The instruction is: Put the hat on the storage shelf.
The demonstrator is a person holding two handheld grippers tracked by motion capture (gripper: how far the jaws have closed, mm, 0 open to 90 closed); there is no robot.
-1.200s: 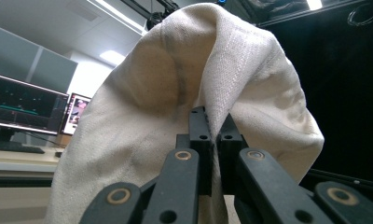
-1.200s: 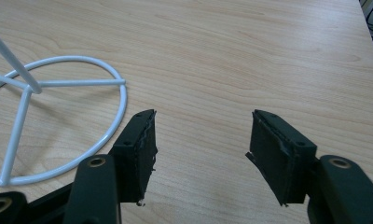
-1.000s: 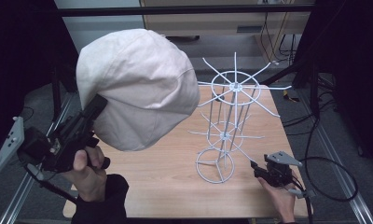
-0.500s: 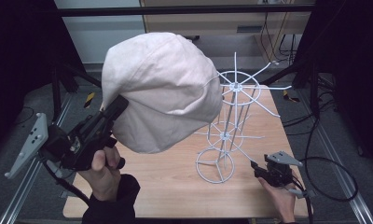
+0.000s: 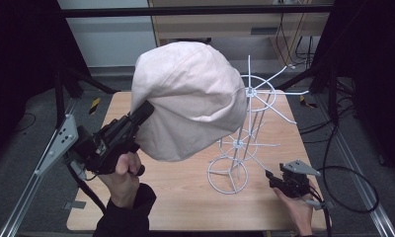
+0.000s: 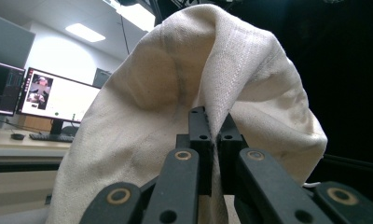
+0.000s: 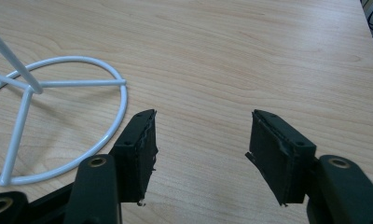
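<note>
Above the worktop [image 5: 185, 197], left of centre: one cream cloth cap [image 5: 190, 101], carried aloft by the left gripper [image 5: 145, 109]. Over the last second the cap has travelled rightward from the left edge of the high view, and its far side now overlaps the top ring of the white wire hat stand [image 5: 242, 133]; whether cloth touches wire cannot be told. Judgement: the item is being brought in to be set over the stand's crown, placement not yet made. Left gripper, left gripper view: jaws together, clamped on a fold of the cap's edge [image 6: 212, 84], fabric rising over and around them. Right gripper [image 5: 272, 176]: low on the worktop just beside the stand's base ring [image 7: 58, 130], position unchanged across the second; jaws wide apart, holding nothing, bare wood between them, the ring near the left jaw but not touching.
</note>
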